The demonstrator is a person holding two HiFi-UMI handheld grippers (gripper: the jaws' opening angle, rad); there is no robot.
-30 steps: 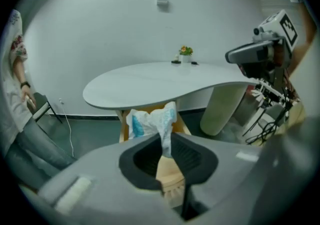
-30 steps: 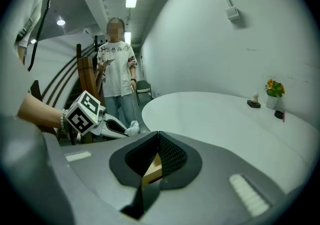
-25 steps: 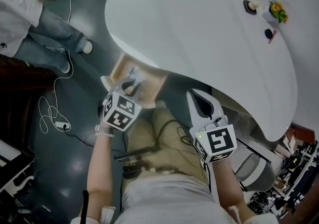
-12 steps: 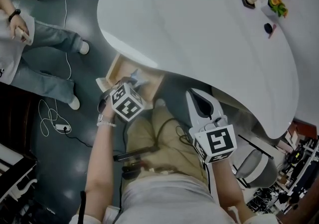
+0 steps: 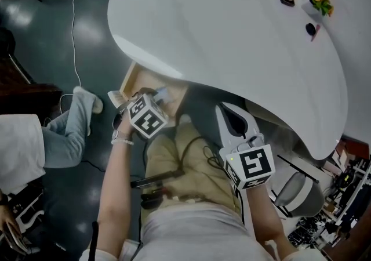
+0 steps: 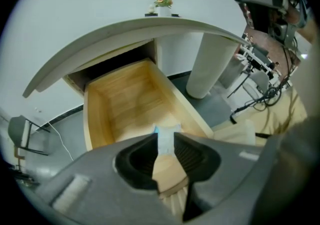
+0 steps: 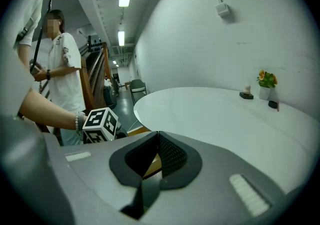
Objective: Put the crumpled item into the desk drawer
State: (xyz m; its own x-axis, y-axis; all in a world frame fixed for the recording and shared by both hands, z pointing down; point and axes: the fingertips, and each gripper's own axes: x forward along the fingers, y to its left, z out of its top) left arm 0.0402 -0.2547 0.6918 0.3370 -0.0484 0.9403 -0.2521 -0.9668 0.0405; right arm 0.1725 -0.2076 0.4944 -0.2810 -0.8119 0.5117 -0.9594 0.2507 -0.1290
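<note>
Wooden and pulled out from under the white desk (image 5: 232, 33), the drawer (image 6: 95, 119) stands open, its bare floor showing in the left gripper view. The left gripper (image 6: 164, 136) points down into it, at the near end, with its fingers drawn in on a pale blue-white crumpled item (image 6: 164, 141) pinched between their tips. Whether the item touches the drawer floor cannot be told. In the head view that gripper (image 5: 156, 96) sits over the drawer's front end, with the item (image 5: 162, 91) showing as a pale scrap at its tips. The right gripper (image 5: 227, 110) is held well apart from the left one, below the desk edge and above the person's lap. Its own view shows its fingers pressed together (image 7: 157, 134) with nothing between them. A small potted plant (image 5: 320, 3) stands at the far side of the desk. Another person (image 7: 60, 69) stands beyond the left gripper.
</note>
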